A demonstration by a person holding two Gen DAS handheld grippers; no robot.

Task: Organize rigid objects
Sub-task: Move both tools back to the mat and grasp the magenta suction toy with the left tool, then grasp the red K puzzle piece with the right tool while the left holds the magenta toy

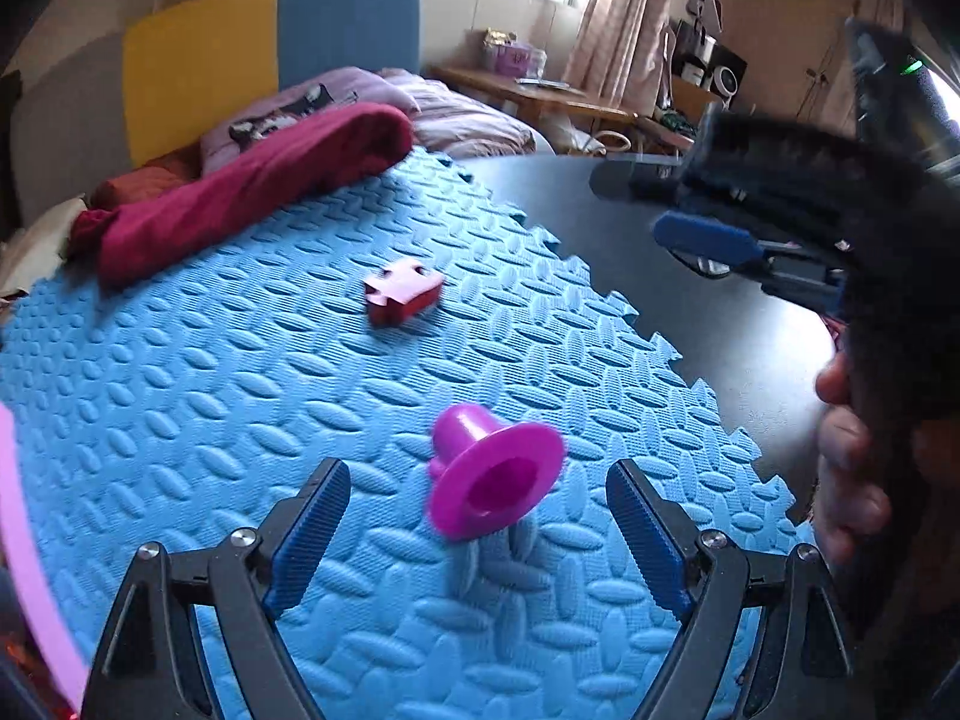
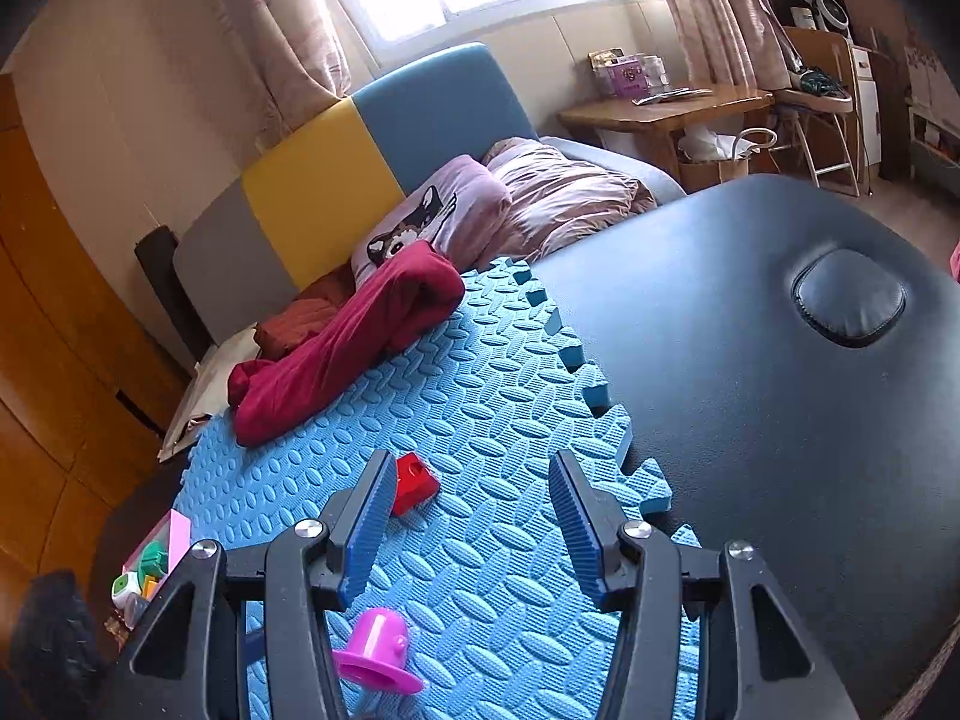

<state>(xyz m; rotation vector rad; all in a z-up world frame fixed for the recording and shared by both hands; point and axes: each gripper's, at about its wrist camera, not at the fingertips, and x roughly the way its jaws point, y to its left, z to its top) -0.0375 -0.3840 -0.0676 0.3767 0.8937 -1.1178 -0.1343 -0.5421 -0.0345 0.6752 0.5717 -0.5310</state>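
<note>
In the left wrist view the left tongs (image 1: 477, 531) stand wide apart at the bottom of the frame, holding nothing, their blue ribbed pads (image 1: 312, 534) flanking a magenta plastic funnel-shaped piece with a wide flared rim (image 1: 489, 480). That piece appears slightly blurred just beyond the pads, in the lower middle, above the blue foam puzzle mat with an oval tread pattern (image 1: 210, 390); whether it touches the mat cannot be told. Farther up the mat, near the centre of the frame, lies a red plastic block shaped like a jigsaw piece (image 1: 403, 294), well apart from the magenta piece. At the right edge a hand (image 1: 846, 450) grips the handle of the right tongs (image 1: 684, 213), whose fingers point left over the black padded bench (image 1: 690, 330). In the right wrist view the right tongs (image 2: 468, 525) are likewise apart and empty in the lower middle; the red block (image 2: 414, 483) sits just beyond the left pad, and the magenta piece (image 2: 378, 651) shows at the bottom, below that pad. A pink-edged tray of small coloured pieces (image 2: 153, 570) sits at the lower left beside the mat (image 2: 480, 372). A crumpled dark red cloth (image 2: 348, 336) lies on the mat's far corner, left of centre.
</note>
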